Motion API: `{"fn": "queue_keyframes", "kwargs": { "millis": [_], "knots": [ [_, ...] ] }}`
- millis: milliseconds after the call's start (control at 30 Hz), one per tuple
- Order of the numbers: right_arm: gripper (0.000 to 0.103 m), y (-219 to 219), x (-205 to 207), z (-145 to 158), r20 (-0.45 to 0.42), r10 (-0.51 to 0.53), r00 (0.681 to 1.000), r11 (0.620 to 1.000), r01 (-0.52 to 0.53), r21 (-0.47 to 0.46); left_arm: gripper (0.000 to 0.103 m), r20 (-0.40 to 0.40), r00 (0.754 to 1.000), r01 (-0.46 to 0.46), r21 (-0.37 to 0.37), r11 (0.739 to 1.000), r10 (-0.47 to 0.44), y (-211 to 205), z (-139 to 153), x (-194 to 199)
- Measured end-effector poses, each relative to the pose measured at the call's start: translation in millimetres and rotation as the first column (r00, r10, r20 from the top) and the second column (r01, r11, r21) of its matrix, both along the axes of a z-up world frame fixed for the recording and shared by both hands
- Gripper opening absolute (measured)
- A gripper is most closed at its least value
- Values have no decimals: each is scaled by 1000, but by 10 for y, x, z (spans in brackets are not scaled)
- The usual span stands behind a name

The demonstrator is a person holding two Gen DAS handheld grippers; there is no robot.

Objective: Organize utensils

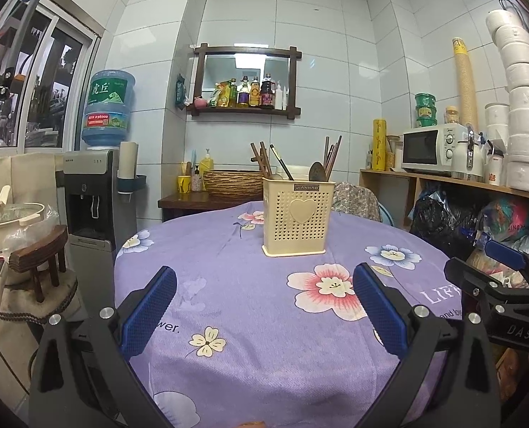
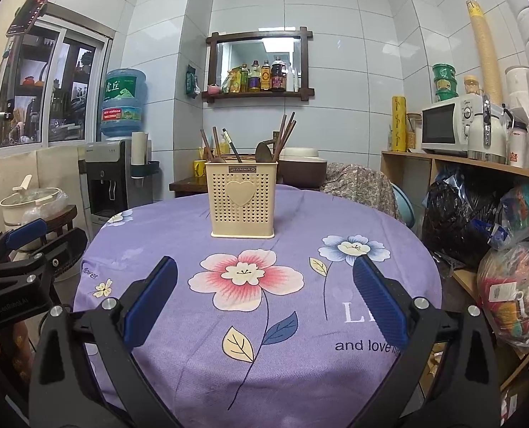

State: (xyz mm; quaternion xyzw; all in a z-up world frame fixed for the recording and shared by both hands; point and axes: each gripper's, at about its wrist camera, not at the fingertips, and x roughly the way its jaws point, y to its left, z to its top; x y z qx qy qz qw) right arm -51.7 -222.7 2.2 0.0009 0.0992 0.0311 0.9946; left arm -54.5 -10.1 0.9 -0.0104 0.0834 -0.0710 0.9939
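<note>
Left gripper point(image 1: 264, 306) was spread wide, nothing between its blue pads point(image 1: 149, 312), low in the left wrist view over the purple floral cloth point(image 1: 229, 285). Right gripper point(image 2: 264, 296) was likewise released and empty, low in its own frame. Each showed in the other's view: the right one at the right edge, the left one at the left edge, both off the table's rim.

Cream holder point(image 1: 297, 217) stood upright on the cloth, centre of the left view, slightly above the middle; left of centre in the right view. A heart was on its front face. Chopsticks point(image 1: 332, 155) and a spoon point(image 1: 317, 172) stuck up from it, handles leaning outward. It was well apart from both grippers.

Behind: water dispenser point(image 1: 93, 185) centre left, microwave point(image 1: 432, 149) at right, wall shelf with bottles point(image 1: 246, 92) upper centre.
</note>
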Motion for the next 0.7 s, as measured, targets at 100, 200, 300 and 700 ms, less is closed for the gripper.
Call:
{"fn": "queue_keyframes", "kwargs": {
  "millis": [100, 200, 300, 700],
  "knots": [
    [97, -3, 14, -8, -6, 1, 1000, 1000, -1, -2, 98, 1, 1000, 0, -1, 1000, 0, -1, 7, -1],
    [97, -17, 10, -7, -8, 1, 1000, 1000, -1, 3, 98, 0, 1000, -1, 1, 1000, 1, 3, 10, 2],
    [97, -19, 0, 0, -4, 0, 1000, 1000, 0, 2, 98, -1, 1000, 2, 2, 1000, -2, 1, 12, 1],
    [97, -17, 4, 7, -8, 0, 1000, 1000, 0, 6, 98, -1, 1000, 2, 3, 1000, -2, -19, 16, -12]
  ]
}}
